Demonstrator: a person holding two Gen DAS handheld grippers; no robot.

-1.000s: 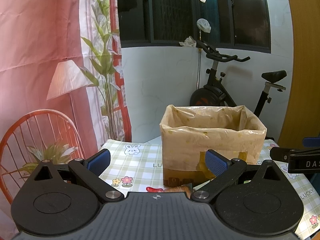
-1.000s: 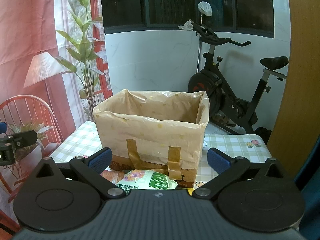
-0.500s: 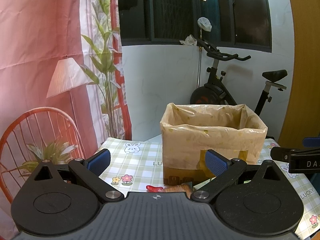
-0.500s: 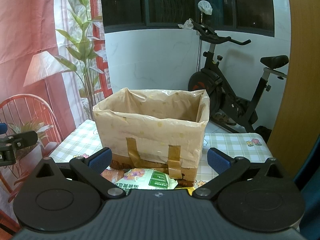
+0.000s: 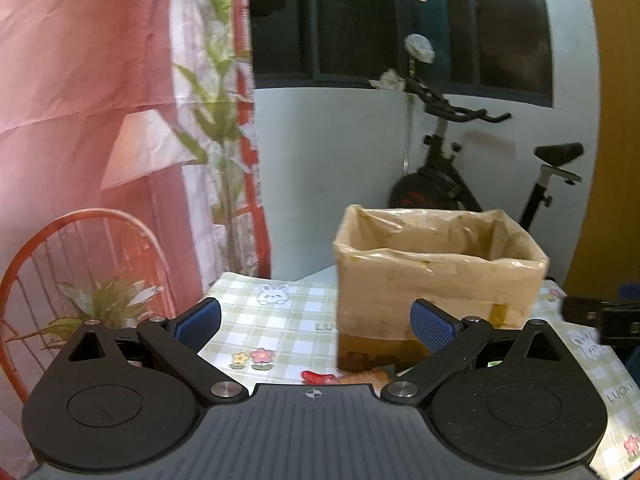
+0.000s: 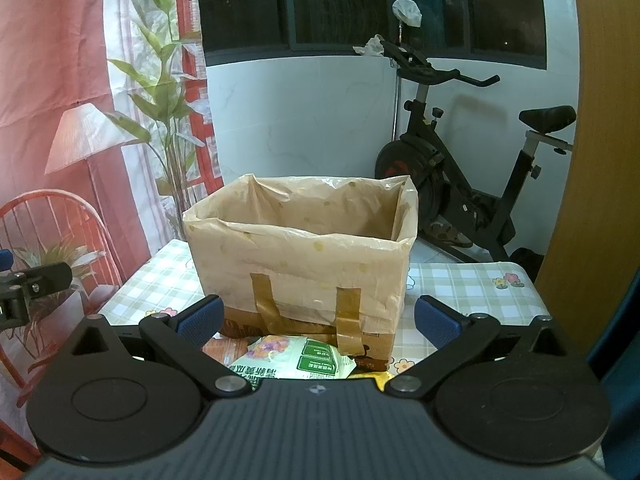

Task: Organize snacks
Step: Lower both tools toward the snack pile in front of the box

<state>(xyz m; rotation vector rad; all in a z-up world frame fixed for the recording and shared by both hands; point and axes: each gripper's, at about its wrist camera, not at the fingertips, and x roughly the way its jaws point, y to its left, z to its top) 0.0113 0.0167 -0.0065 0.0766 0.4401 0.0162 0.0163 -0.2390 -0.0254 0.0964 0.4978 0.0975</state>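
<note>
A cardboard box lined with a tan plastic bag (image 6: 304, 256) stands on the checked tablecloth; it also shows in the left wrist view (image 5: 436, 272). A white and green snack packet (image 6: 296, 360) lies in front of the box, just below my right gripper (image 6: 316, 322), which is open and empty. An orange-brown packet (image 6: 222, 348) lies left of it. My left gripper (image 5: 316, 322) is open and empty, left of the box. A red-edged packet (image 5: 318, 377) peeks out below it. The inside of the box is hidden.
The table (image 6: 472, 284) carries a green checked cloth with flowers and rabbits. An exercise bike (image 6: 460, 184) stands behind it by the white wall. A printed curtain (image 5: 100, 120) hangs at left. A wooden panel (image 6: 592, 200) is at right.
The left wrist view has shifted a little and is blurred, so the box sits slightly further right in it. The right gripper has hardly moved. Both stay open.
</note>
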